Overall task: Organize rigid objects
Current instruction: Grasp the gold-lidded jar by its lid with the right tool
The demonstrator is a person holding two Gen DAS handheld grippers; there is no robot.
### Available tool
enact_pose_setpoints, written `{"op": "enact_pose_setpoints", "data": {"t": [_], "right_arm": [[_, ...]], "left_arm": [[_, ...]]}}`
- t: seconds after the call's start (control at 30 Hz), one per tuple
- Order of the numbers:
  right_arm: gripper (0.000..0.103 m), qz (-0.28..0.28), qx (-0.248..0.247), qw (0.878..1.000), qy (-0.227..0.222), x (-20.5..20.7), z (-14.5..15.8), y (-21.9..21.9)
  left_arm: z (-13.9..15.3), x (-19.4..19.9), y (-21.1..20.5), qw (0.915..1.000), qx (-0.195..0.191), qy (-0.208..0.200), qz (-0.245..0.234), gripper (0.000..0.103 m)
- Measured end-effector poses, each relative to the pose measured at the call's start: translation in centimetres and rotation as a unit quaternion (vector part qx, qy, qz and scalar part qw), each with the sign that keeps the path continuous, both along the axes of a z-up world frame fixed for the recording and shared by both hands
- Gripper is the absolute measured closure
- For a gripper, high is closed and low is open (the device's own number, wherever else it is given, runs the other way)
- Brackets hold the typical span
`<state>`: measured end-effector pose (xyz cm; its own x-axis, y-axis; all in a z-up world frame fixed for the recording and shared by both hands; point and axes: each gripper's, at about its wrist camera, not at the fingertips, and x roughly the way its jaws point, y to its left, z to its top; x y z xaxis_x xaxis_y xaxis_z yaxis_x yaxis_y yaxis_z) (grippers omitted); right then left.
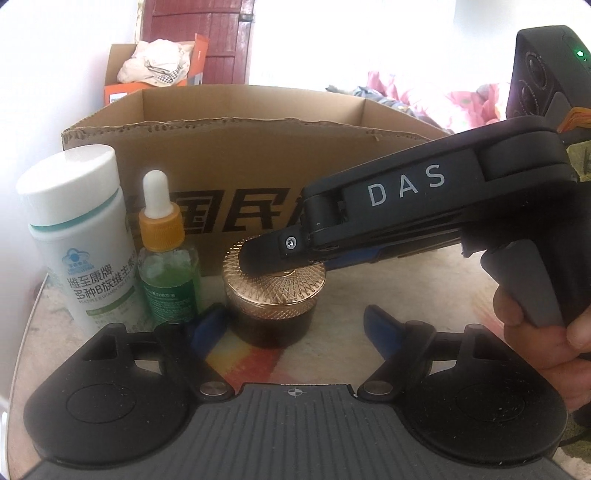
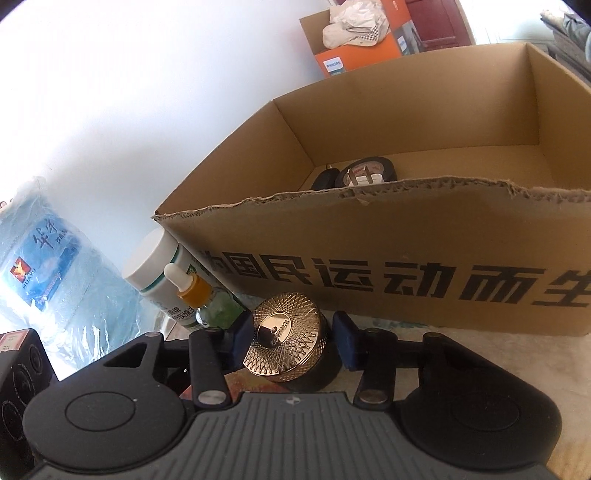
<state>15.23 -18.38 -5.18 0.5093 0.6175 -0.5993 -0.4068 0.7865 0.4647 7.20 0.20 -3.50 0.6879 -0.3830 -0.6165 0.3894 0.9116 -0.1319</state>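
Right tongs [image 2: 291,338] are spread around one gold-lidded jar [image 2: 284,338], pads apart from it; left tongs [image 1: 295,325] are spread, empty. Two bottles [image 1: 77,240] are counted, upright, caps up, beside the upright jar.

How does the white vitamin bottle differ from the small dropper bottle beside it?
The vitamin bottle is taller, wider and opaque white with a flat cap; the dropper bottle is slimmer and clear green, with an orange collar and a white bulb. Both stand upright on the table, in front of the cardboard box.

Behind the cardboard box there's an orange box [image 2: 364,55] stuffed with a white cloth [image 2: 351,27], next to a dark red door [image 1: 218,33]. Wrapped water jug [image 2: 55,273] off to its left.
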Motion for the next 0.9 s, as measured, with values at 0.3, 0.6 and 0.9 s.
{"op": "enact_pose_setpoints", "data": {"t": [0.3,0.6,0.9], "right_arm": [[0.052,-0.011,-0.014,1.000,0.012,-1.3,0.3,-2.3],[0.052,-0.049,-0.018,0.998,0.022,-4.2,0.4,-5.6],[0.052,-0.082,-0.017,0.996,0.032,-5.7,0.5,-8.2]], "left_arm": [[0.2,-1.9,-2.0,0.9995,-0.003,0.006,-0.032,0.022],[-0.1,-3.5,-4.2,0.9973,-0.010,0.009,-0.072,0.022],[-0.2,-4.2,-6.1,0.9943,-0.016,0.014,-0.104,0.022]]}}
